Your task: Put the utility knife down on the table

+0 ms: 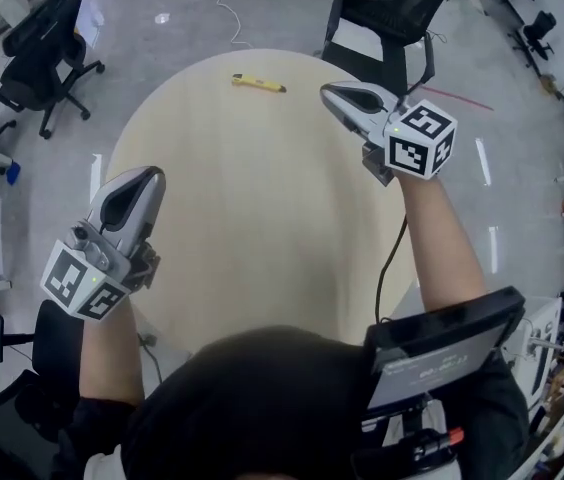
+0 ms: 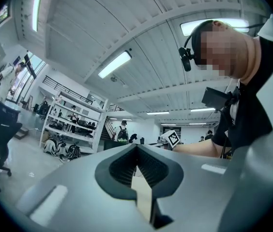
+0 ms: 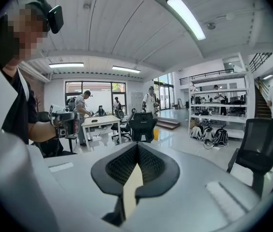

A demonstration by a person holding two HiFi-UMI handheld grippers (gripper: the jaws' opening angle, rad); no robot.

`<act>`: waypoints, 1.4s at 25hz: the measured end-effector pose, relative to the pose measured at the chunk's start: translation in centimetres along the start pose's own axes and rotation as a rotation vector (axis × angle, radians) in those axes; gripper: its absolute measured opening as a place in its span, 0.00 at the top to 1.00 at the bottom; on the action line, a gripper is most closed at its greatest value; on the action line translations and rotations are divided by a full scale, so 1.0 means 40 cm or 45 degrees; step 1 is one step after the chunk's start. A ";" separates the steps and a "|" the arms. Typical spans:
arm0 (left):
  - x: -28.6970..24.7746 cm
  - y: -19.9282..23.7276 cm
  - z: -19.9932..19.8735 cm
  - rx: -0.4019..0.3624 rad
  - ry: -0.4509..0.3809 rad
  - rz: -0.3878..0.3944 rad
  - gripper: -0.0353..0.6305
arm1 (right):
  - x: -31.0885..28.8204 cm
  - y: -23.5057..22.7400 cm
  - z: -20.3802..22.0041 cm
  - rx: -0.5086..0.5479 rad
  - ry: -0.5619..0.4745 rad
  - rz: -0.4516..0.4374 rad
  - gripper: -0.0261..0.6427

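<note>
The yellow utility knife [image 1: 258, 84] lies flat on the round wooden table [image 1: 262, 218], near its far edge, with no gripper touching it. My right gripper [image 1: 329, 91] hangs above the table's far right, to the right of the knife, jaws shut and empty. My left gripper [image 1: 148, 174] is held over the table's left edge, also shut with nothing in it. In the left gripper view the jaws [image 2: 136, 146] meet at the tips and point level into the room. The right gripper view shows its jaws [image 3: 137, 145] closed too. Neither gripper view shows the knife.
A black office chair [image 1: 387, 8] stands behind the table's far right edge and another [image 1: 47, 48] at the far left. A white cable [image 1: 230, 13] lies on the floor beyond the table. Shelves [image 3: 214, 105], a chair [image 3: 260, 144] and people fill the room.
</note>
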State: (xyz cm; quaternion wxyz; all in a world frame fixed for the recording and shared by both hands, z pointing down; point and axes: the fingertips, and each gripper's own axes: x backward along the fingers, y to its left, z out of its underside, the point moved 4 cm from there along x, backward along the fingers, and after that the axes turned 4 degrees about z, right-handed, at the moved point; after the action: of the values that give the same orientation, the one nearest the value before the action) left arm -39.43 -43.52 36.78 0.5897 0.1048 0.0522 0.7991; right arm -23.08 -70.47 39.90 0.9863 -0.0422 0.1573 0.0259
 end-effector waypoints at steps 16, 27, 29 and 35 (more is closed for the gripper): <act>0.400 -0.323 -0.135 -0.062 0.026 0.069 0.96 | 0.278 0.522 -0.077 0.001 -0.138 0.022 0.94; 0.342 -0.638 -0.089 -0.037 -0.040 0.022 0.96 | 0.570 0.645 0.022 -0.026 -0.188 -0.067 0.94; 0.308 -0.692 -0.066 -0.011 -0.033 0.050 0.96 | 0.631 0.648 0.052 -0.032 -0.191 -0.067 0.94; 0.240 -0.770 -0.049 -0.032 0.003 0.134 0.96 | 0.723 0.621 0.087 -0.059 -0.250 -0.047 0.94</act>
State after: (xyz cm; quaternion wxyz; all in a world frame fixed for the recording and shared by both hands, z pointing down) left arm -13.91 -25.07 29.50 0.5480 0.0991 0.0371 0.8297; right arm 3.83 -44.35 32.28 0.9960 -0.0652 0.0584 0.0153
